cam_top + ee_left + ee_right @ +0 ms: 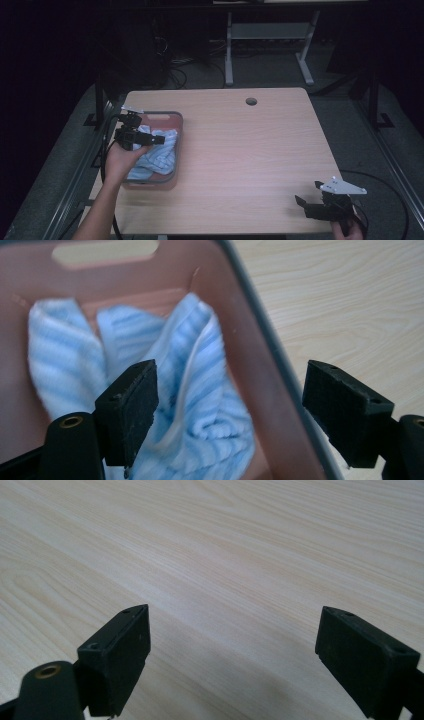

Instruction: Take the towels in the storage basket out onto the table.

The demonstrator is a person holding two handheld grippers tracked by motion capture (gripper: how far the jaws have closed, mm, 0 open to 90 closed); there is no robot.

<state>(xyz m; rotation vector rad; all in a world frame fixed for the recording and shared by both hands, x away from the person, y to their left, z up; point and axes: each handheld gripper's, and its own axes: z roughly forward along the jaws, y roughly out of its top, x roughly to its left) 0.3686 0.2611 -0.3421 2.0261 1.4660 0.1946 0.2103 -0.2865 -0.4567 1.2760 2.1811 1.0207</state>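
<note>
Striped cloth (200,405) in basket (260,355), left tongs (230,410) agape above, handle slot in left gripper view

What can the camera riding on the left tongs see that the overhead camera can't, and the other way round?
The left gripper view shows close detail: the striped blue cloth with its folds, a handle slot in the pink basket wall, and the left tongs open, one jaw over the cloth and the other out past the basket's rim. The high view alone shows the whole table, the right tongs open at its near right corner, the person's forearm and the floor beyond. Both share the basket, the cloth in it, the left tongs and the wood tabletop.
</note>
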